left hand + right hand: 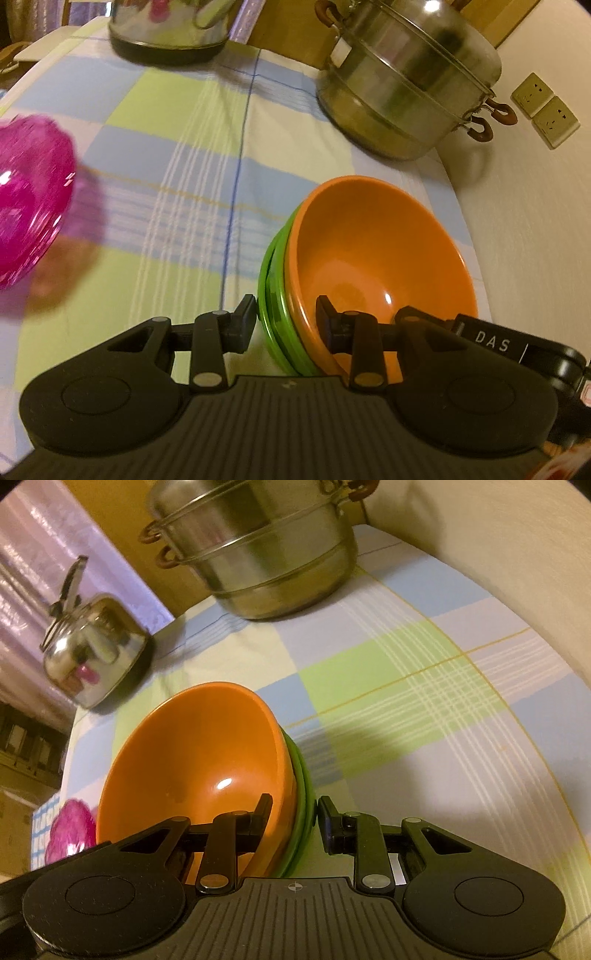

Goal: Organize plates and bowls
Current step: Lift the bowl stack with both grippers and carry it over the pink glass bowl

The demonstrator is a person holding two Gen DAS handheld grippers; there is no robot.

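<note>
The pink bowl [31,199] is blurred and cut by the left edge. The kettle [173,29] loses its top at the frame edge. The green bowl [304,808] is mostly hidden behind the orange bowl [199,760].

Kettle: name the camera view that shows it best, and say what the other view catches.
The right wrist view: the steel kettle shows whole there, handle, body and dark base, standing on the checked tablecloth. The left wrist view catches only its lower body and base, cut off by the top edge.

Orange bowl [373,251] nested in green bowls [275,295], tilted.
</note>
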